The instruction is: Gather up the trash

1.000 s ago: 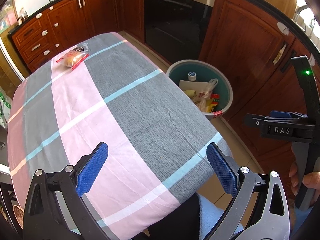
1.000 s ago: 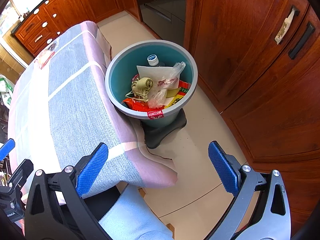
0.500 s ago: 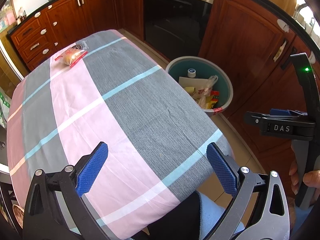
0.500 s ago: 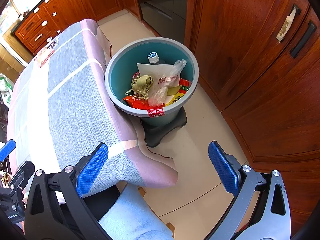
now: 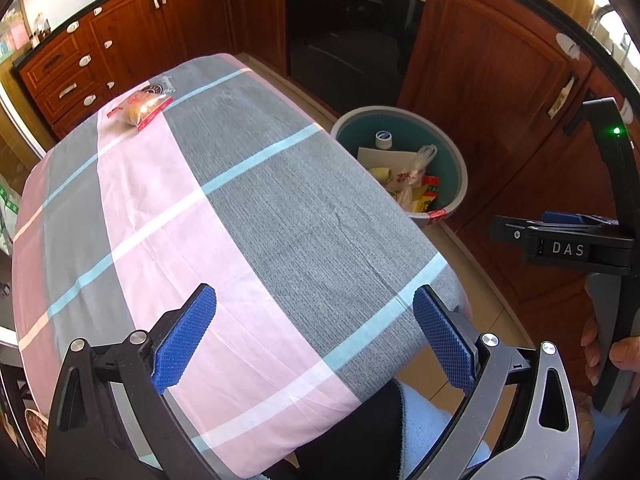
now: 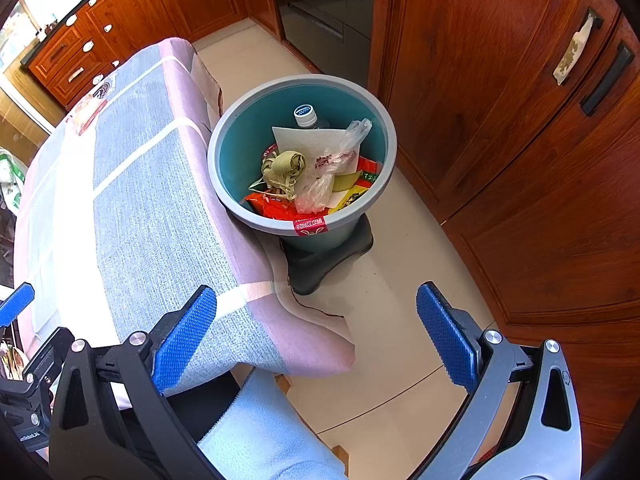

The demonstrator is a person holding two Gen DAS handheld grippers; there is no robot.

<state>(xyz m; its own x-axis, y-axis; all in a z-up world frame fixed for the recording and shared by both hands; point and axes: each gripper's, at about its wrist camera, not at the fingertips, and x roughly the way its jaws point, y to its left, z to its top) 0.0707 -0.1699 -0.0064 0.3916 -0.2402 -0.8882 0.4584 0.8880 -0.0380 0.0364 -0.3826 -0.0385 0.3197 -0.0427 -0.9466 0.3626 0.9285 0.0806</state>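
A red and clear snack wrapper (image 5: 140,109) lies at the far end of the checked tablecloth (image 5: 248,216), also visible as wrapper (image 6: 87,112) in the right wrist view. A teal bin (image 6: 224,136) with a grey rim stands on the floor beside the table, holding a bottle, paper, a plastic bag and wrappers; the same bin (image 5: 460,172) shows in the left wrist view. My left gripper (image 5: 314,338) is open over the near table end, nothing between its blue pads. My right gripper (image 6: 316,340) is open above the table corner and floor, short of the bin.
Wooden cabinets (image 6: 500,120) and a dark oven (image 5: 352,36) ring the table. The bin sits on a black base (image 6: 320,264). A person's leg in light blue cloth (image 6: 272,440) is below. A hand (image 5: 600,344) holds the right gripper's handle.
Both grippers have drifted slightly; in the left view the table and wrapper slid a little downward and right. Both stay open and hold nothing.
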